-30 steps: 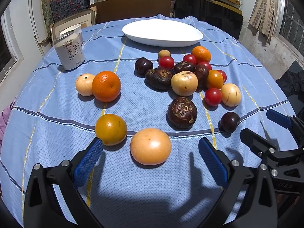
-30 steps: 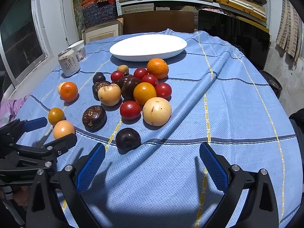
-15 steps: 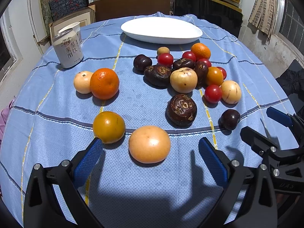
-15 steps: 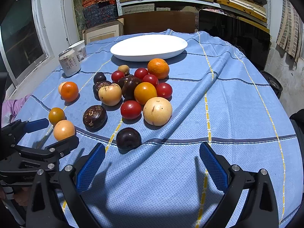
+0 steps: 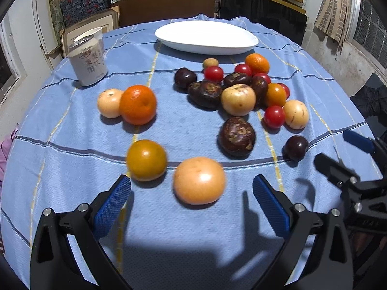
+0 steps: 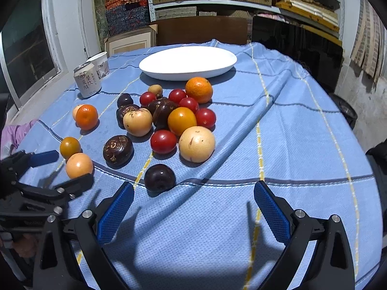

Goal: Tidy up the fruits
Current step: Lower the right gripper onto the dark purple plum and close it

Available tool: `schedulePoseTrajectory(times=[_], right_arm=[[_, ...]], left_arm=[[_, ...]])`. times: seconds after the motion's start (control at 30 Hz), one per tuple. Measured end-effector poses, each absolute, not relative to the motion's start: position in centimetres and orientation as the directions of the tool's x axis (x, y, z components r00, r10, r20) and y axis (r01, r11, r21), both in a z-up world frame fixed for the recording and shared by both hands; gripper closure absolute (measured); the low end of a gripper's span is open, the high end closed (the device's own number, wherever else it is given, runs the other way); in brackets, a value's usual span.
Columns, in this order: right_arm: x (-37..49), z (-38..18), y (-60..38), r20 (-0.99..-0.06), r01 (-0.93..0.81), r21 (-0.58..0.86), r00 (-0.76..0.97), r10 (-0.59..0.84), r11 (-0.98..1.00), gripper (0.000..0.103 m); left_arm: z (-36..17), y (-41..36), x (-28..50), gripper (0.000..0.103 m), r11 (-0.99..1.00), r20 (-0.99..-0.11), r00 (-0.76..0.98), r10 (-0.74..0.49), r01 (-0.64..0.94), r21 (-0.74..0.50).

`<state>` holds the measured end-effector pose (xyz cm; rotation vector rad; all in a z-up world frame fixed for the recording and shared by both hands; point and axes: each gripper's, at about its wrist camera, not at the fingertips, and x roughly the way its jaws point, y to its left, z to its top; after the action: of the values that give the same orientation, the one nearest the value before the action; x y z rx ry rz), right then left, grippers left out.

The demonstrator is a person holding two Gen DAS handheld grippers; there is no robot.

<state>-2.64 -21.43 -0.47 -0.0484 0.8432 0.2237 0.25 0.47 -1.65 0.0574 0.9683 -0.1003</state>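
Note:
Many fruits lie on a blue tablecloth in front of an empty white plate [image 5: 205,37] [image 6: 187,61]. My left gripper [image 5: 192,201] is open and empty, with a pale orange fruit [image 5: 199,180] [image 6: 79,165] just ahead between its fingers. A yellow-orange fruit [image 5: 146,159] sits to its left. My right gripper [image 6: 193,205] is open and empty, with a dark plum [image 6: 159,177] [image 5: 295,147] just ahead near its left finger. A cluster of red tomatoes, dark brown fruits and pale round fruits [image 6: 169,118] lies beyond.
A drink can [image 5: 87,64] [image 6: 87,79] and a white cup [image 6: 100,64] stand at the left of the table. An orange [image 5: 137,104] and a pale fruit [image 5: 110,103] lie in front of the can. Shelves and boxes stand behind the table.
My left gripper has moved slightly forward and left, so the fruits sit a little closer and further right in its view. The right gripper has barely moved. Both stay open.

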Motion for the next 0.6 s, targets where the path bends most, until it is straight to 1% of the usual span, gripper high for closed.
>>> schedulePoseTrajectory(times=[0.07,0.23,0.3,0.37,0.43,0.47,0.53,0.57,0.6], right_arm=[[-2.6,-0.4,-21.4,-0.744,-0.231,0.048,0.641,0.189,0.972,0.003],[-2.1,-0.6,-20.3,-0.765,-0.263,0.037,0.614,0.196,0.964,0.004],[-1.9,-0.4,-19.3,-0.769,-0.298,0.015,0.606,0.202,0.954,0.011],[-1.8,-0.1,-18.4,-0.766,-0.324,-0.009,0.611,0.202,0.946,0.014],[-1.4,0.0,-17.6,-0.769,-0.354,-0.003,0.599,0.224,0.935,0.029],[-1.3,-0.1,-17.4,-0.775,-0.364,0.005,0.587,0.234,0.931,0.031],[-0.8,-0.5,-17.1,-0.788,-0.379,0.025,0.562,0.252,0.925,0.042],[-0.6,-0.7,-17.0,-0.796,-0.379,0.026,0.552,0.248,0.925,0.045],[-0.5,-1.0,-17.0,-0.802,-0.378,0.026,0.544,0.245,0.925,0.049]], left_arm=[[-1.6,1.3,-0.1,0.004,0.993,-0.825,0.560,-0.071,0.114,-0.008],[-1.9,2.9,-0.9,0.004,0.996,-0.826,0.562,-0.039,0.093,0.016],[-2.0,3.5,-1.0,0.004,0.997,-0.828,0.559,-0.036,0.078,0.009],[-2.1,3.8,-0.9,0.004,0.997,-0.831,0.553,-0.055,0.074,-0.017],[-2.4,3.9,-0.7,0.004,0.997,-0.840,0.538,-0.070,0.074,-0.035],[-2.5,4.0,-0.6,0.004,0.997,-0.843,0.533,-0.070,0.073,-0.037],[-2.7,3.9,-0.5,0.004,0.996,-0.848,0.524,-0.083,0.073,-0.053],[-2.8,3.8,-0.5,0.004,0.995,-0.848,0.522,-0.092,0.082,-0.057],[-2.8,3.6,-0.5,0.004,0.995,-0.848,0.522,-0.094,0.087,-0.057]])
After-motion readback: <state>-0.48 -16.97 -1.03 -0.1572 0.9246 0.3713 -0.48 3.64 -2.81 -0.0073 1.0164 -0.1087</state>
